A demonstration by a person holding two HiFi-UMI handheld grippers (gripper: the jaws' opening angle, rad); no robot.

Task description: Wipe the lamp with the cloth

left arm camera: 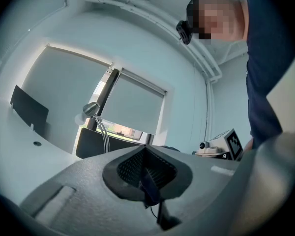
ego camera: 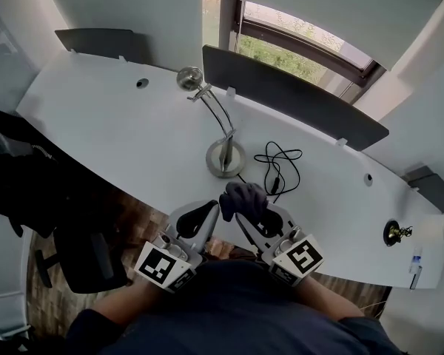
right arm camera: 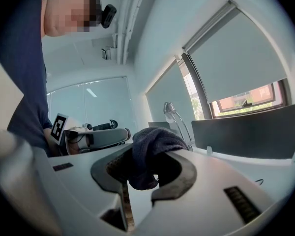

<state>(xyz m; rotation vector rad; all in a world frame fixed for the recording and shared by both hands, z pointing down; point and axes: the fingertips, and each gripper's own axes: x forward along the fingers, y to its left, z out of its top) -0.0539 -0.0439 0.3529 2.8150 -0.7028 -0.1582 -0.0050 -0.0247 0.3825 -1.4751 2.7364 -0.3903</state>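
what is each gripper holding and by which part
The right gripper pinches the dark cloth by a bunched fold. The left gripper is shut on nothing.

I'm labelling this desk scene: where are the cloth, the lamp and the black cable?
cloth point(ego camera: 244, 196), head view, middle of the dark bundle.
lamp point(ego camera: 226, 158), head view, its round base.
black cable point(ego camera: 275, 180), head view, middle of its loops.
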